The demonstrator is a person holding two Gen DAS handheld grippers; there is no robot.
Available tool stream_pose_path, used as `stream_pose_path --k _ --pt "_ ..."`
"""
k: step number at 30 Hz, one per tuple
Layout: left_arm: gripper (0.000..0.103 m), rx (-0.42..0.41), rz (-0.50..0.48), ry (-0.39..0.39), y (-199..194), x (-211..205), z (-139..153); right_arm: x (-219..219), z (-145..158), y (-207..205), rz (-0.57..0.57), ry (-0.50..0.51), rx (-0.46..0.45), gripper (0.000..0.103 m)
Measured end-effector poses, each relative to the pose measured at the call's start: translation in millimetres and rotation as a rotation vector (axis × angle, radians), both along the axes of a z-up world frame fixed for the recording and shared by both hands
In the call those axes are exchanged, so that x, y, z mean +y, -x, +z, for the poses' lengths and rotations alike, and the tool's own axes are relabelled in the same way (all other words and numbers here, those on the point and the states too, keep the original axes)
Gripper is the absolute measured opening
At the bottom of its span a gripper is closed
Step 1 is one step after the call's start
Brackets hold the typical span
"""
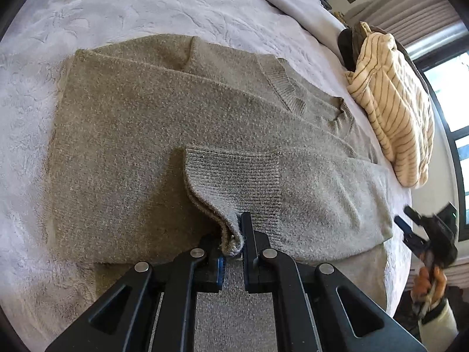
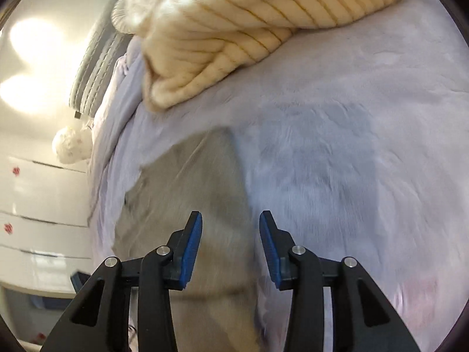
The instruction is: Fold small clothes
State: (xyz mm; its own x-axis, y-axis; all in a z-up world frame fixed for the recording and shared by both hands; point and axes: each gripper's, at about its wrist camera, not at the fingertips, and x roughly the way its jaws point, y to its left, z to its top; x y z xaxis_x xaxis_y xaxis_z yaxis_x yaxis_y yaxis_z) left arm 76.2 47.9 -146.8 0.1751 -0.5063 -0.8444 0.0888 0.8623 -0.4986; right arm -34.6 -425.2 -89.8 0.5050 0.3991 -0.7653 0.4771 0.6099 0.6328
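A grey-brown knit sweater (image 1: 140, 135) lies flat on the pale bed cover (image 1: 132, 6), one sleeve folded across its body. My left gripper (image 1: 234, 234) is shut on the ribbed cuff (image 1: 234, 176) of that sleeve, pinching its lifted corner. In the right wrist view my right gripper (image 2: 230, 220) stands open with nothing between its blue pads, hovering over the edge of the sweater (image 2: 190, 190). The same right gripper (image 1: 425, 234) shows at the far right of the left wrist view, held by a hand.
A cream striped garment (image 1: 392, 111) (image 2: 234, 23) lies bunched near the bed's edge beyond the sweater. White drawers (image 2: 38, 205) stand beside the bed. A window (image 1: 451, 94) is on the right.
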Motion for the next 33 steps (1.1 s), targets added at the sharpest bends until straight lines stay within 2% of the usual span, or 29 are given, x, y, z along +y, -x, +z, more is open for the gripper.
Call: stream_pose_path --k 3,4,5,8,10,13,15,17,18,20,22,25,28,29,32,33 --pt "0.008 -0.002 0.0 -0.011 0 -2 0 -1 -29 -29 0.027 -0.098 0.029 0.043" --pt "0.008 -0.005 -0.002 -0.019 0 -3 1 2 -33 -36 0.046 -0.122 0.035 0.036" --pt "0.008 -0.003 -0.004 -0.024 1 -4 1 9 -33 -42 0.079 -0.102 0.044 0.007" --pt "0.008 -0.013 0.007 -0.039 0 -11 8 38 -1 -58 0.253 0.199 0.05 0.008" --pt "0.008 -0.039 0.009 -0.028 -1 -15 16 45 11 -61 0.303 0.338 0.054 0.008" --pt "0.008 -0.058 0.003 -0.045 -6 -24 17 40 -8 -62 0.312 0.372 0.118 0.008" --pt "0.008 -0.039 0.005 -0.063 -7 -23 10 37 -15 -59 0.3 0.379 0.102 0.01" --pt "0.008 -0.032 0.013 -0.066 -1 -13 5 31 -14 -49 0.251 0.358 0.091 0.016" --pt "0.008 -0.029 0.016 -0.066 2 -7 5 27 -11 -46 0.225 0.337 0.097 0.025" --pt "0.009 -0.023 0.025 -0.069 7 4 6 16 -4 -30 0.152 0.3 0.118 0.035" --pt "0.009 -0.016 0.032 -0.075 9 15 10 11 7 -9 0.093 0.222 0.1 0.035" --pt "0.009 -0.039 0.051 -0.128 10 29 22 14 19 30 0.05 0.058 0.05 0.035" --pt "0.009 -0.06 0.063 -0.119 10 39 34 28 7 46 0.034 -0.098 0.066 0.035" --pt "0.009 -0.067 0.056 -0.117 9 38 37 33 1 47 0.026 -0.122 0.074 0.035" --pt "0.009 -0.089 0.017 -0.113 4 23 41 46 -5 37 0.011 -0.093 0.064 0.032" --pt "0.009 -0.094 0.002 -0.117 2 17 40 48 -4 32 0.008 -0.075 0.058 0.021"
